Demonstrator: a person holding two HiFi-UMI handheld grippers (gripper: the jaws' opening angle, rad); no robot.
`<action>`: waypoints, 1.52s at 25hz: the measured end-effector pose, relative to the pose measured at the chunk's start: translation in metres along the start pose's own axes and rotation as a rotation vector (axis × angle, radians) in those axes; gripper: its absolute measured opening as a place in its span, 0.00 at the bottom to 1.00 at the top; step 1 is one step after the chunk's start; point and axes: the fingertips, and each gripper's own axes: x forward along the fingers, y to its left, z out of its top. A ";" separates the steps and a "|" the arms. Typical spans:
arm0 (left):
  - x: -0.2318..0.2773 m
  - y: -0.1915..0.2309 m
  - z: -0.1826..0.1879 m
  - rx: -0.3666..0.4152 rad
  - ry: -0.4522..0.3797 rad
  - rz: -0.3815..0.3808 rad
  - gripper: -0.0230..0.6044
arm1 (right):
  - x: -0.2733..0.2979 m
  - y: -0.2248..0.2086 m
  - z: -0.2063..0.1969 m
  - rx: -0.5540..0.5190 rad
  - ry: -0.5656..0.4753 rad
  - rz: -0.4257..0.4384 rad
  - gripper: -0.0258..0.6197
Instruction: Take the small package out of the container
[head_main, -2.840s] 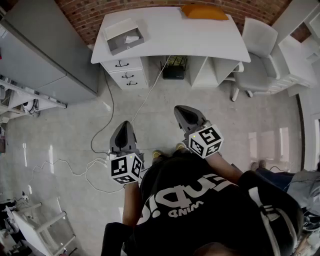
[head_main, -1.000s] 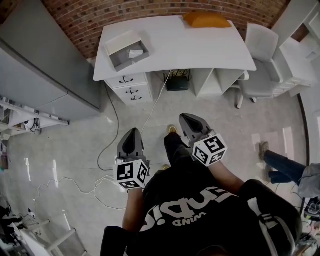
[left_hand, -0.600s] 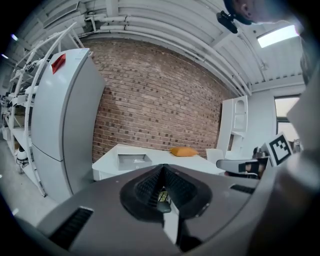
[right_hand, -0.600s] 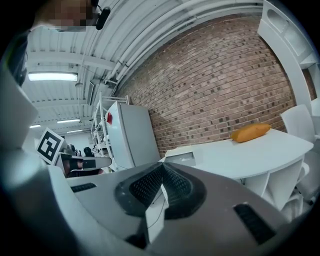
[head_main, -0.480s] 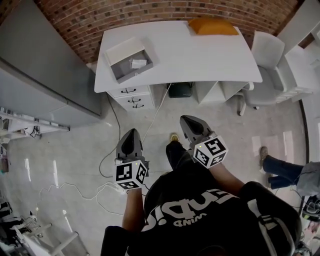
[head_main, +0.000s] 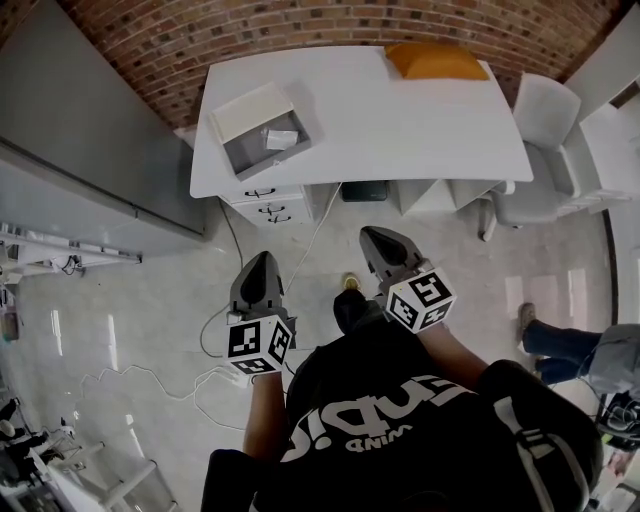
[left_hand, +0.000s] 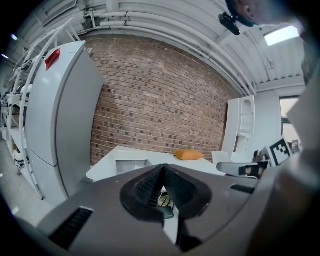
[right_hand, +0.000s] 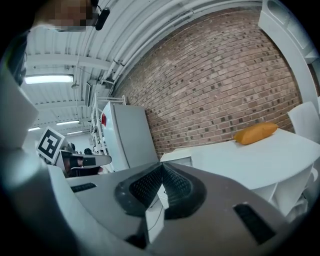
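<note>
Left tongs (head_main: 262, 262): jaws pressed together, nothing between them.
Right tongs (head_main: 378, 240): also closed and empty.
Small package (head_main: 282, 139): lay inside the grey container (head_main: 240, 152), untouched.
Container: sat at the left end of the white bench (head_main: 400, 120), with an orange cushion (head_main: 435, 60) at the far edge.
Change: over the earlier head views the bench had drawn closer, and both tongs had travelled forward side by side, still shut.
Meaning: only the approach was under way. The container was still well apart from both tongs, and the left looked the likelier to open and reach in.
</note>
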 end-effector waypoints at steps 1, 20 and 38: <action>0.003 0.001 0.001 -0.002 -0.001 0.006 0.05 | 0.004 -0.003 0.002 -0.001 0.000 0.005 0.04; 0.073 0.010 0.030 -0.024 -0.016 0.124 0.05 | 0.074 -0.060 0.037 -0.013 0.016 0.109 0.04; 0.126 0.052 0.047 -0.048 -0.050 0.137 0.05 | 0.140 -0.085 0.043 -0.017 0.042 0.110 0.04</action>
